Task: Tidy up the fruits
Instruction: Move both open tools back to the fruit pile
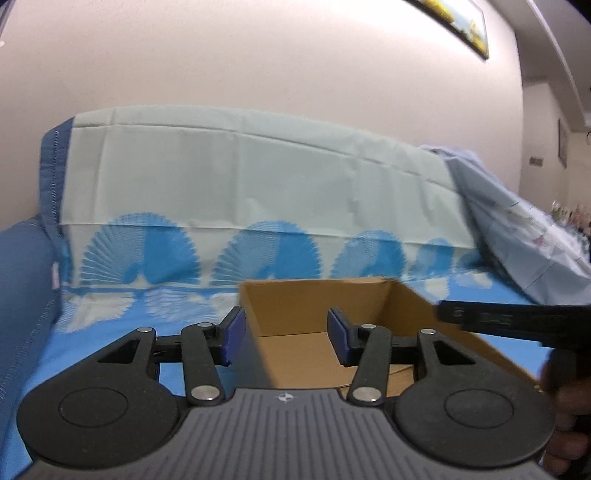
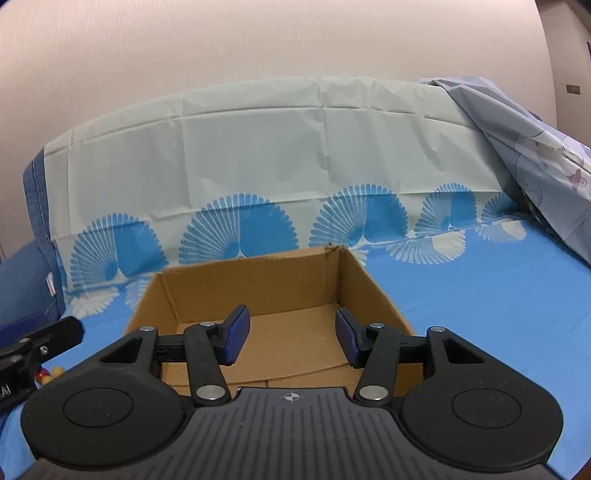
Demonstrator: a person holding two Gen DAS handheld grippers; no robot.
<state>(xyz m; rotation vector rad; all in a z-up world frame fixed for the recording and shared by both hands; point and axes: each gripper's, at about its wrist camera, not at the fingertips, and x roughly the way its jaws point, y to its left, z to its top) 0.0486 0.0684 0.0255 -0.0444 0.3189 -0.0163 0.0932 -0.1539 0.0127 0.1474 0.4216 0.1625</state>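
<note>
An open brown cardboard box (image 2: 258, 284) sits on a blue patterned cloth (image 2: 498, 295); its inside looks empty. My right gripper (image 2: 291, 336) is open and empty, held just in front of and above the box's near edge. My left gripper (image 1: 286, 338) is open and empty, at the box's (image 1: 314, 299) left near corner. Small red and yellow round things (image 2: 46, 374), perhaps fruit, peek out at the far left of the right wrist view, mostly hidden. The left gripper's body (image 2: 37, 343) shows there too. The right gripper's body (image 1: 517, 321) crosses the left wrist view.
A pale cloth with blue fan prints (image 2: 258, 147) covers a raised backrest behind the box. A blue cushion (image 1: 22, 295) lies at the left. A crumpled light-blue sheet (image 2: 535, 140) lies at the right. A framed picture (image 1: 461, 22) hangs on the wall.
</note>
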